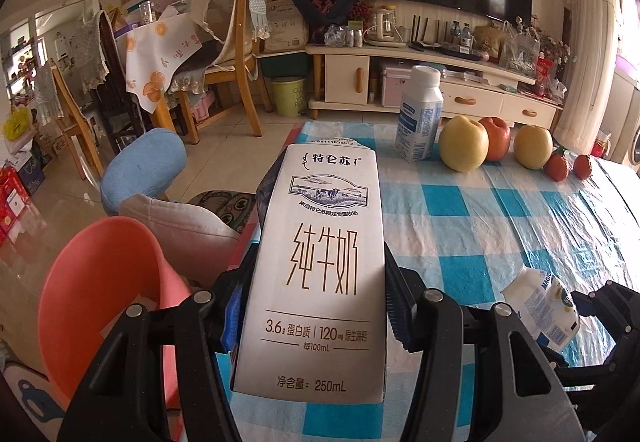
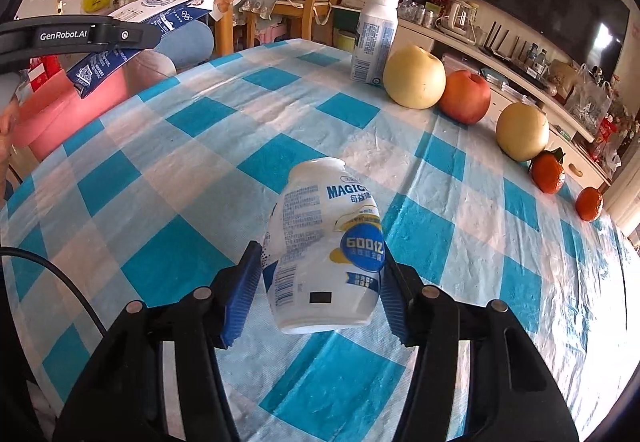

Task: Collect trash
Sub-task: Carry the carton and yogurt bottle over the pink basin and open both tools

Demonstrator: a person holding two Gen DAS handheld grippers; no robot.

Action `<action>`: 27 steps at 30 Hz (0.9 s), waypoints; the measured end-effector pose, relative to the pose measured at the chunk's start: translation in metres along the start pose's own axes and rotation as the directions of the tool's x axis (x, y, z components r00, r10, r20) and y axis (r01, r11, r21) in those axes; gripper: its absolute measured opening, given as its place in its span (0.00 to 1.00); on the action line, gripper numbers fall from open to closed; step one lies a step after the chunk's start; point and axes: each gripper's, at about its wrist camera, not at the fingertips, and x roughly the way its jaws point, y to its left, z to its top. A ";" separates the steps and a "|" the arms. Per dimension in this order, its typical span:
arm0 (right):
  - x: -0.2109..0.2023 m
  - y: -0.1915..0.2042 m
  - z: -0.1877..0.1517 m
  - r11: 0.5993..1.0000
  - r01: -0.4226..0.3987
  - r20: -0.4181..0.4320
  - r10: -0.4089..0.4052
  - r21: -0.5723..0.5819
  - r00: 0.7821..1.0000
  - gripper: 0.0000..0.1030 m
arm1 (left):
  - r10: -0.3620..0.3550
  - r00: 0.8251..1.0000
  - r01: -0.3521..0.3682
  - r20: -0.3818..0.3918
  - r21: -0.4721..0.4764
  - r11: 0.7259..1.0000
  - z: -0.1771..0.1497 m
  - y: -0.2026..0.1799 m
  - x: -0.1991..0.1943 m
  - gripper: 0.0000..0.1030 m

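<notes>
Left gripper (image 1: 312, 306) clenched on tall white cardboard milk carton (image 1: 320, 262), frame centre. Right gripper (image 2: 316, 294) clamped around squat white plastic yogurt bottle (image 2: 324, 254), lower centre. Likely empty, light, crushable; held mid-body.

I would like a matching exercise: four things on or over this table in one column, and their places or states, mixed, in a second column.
1. milk carton
2. small yogurt bottle
3. tall white bottle
4. red apple

A. between two yellow pears
B. held in the left tongs
C. standing upright, cap on, beside a pear
D. between the right tongs' blue pads, no cap

Pairs: 1-B, 2-D, 3-C, 4-A
</notes>
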 end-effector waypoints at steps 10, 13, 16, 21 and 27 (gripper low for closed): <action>-0.023 0.036 0.035 0.997 -0.069 0.067 0.068 0.019 0.995 0.55 | 0.090 0.996 -0.087 0.030 -0.068 0.994 0.006 0.041 -0.015 0.56; -0.028 0.051 0.048 0.996 -0.086 0.084 0.086 -0.001 0.993 0.55 | 0.120 0.992 -0.116 0.033 -0.097 0.988 0.007 0.056 -0.020 0.56; -0.034 0.067 0.062 0.994 -0.107 0.101 0.108 -0.024 0.989 0.55 | 0.149 0.988 -0.142 0.039 -0.133 0.981 0.007 0.075 -0.025 0.56; -0.040 0.098 0.089 0.988 -0.132 0.125 0.142 -0.083 0.982 0.55 | 0.183 0.982 -0.171 0.041 -0.208 0.963 0.006 0.109 -0.035 0.56; -0.039 0.143 0.120 0.971 -0.165 0.135 0.189 -0.172 0.973 0.55 | 0.213 0.977 -0.195 0.030 -0.292 0.936 -0.001 0.148 -0.045 0.56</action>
